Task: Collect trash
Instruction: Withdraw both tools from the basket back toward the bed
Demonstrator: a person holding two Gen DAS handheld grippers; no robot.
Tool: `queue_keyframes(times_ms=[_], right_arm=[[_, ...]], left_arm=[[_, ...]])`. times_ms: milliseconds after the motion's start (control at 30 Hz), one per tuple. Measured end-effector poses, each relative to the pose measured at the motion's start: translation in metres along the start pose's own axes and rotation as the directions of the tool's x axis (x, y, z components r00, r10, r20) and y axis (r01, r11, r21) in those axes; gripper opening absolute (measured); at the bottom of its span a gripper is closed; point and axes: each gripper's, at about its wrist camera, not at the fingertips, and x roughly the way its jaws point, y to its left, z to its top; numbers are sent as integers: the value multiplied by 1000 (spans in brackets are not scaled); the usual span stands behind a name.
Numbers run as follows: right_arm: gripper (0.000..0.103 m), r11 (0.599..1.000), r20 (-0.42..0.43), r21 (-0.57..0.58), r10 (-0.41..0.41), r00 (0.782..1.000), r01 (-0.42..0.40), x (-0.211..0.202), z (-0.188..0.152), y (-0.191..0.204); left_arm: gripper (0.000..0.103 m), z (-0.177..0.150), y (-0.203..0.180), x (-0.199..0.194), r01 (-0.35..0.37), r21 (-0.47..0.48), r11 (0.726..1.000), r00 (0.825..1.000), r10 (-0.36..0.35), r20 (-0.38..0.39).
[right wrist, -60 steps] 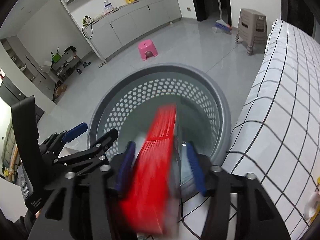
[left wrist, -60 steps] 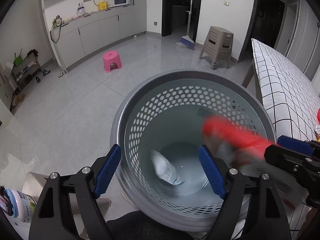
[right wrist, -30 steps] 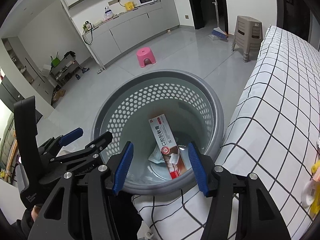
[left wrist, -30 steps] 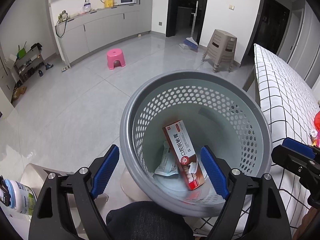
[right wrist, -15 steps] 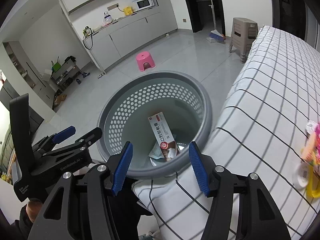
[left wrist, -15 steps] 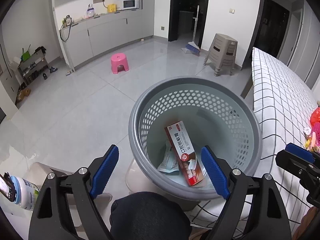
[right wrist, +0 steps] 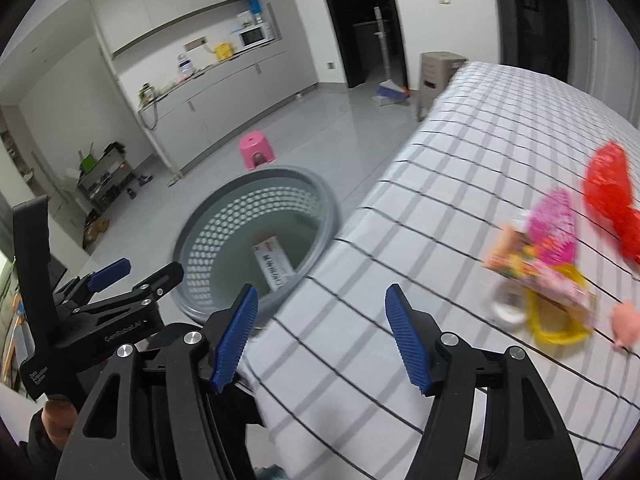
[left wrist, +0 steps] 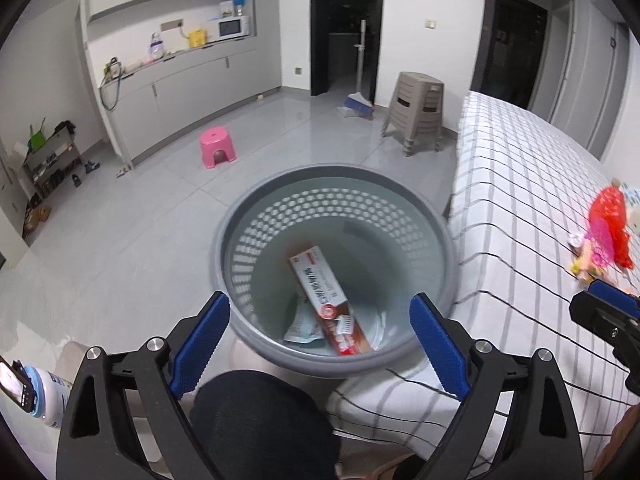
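Two black plastic grippers, the left gripper and right gripper, each with ribbed blue finger pads, silver screws and small white lettering; a dark sleeve below.

A: What stands on the grey tiled floor?

B: A pink stool sits out in the open, near the long counter of grey cabinets. A microwave and a yellow box rest on that counter.

A: And by the dark doorway?

B: A broom leans there, with stacked beige stools just beside it.

A: Anything along the left wall?

B: A low shoe rack with a green item on top. At the lower left edge, a white bottle shows, partly cut off.
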Motion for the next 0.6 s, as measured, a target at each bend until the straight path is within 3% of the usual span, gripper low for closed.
queue_keyframes(times_ms=[333, 600], right_arm=[[70, 977, 99, 137, -176, 980, 161, -58, -36, -85], [70, 921, 94, 232, -342, 935, 313, -93, -72, -149]], left_arm=[[91, -9, -82, -10, 115, 117, 986, 993, -116, 1], [91, -21, -148, -16, 225, 198, 954, 974, -226, -19]])
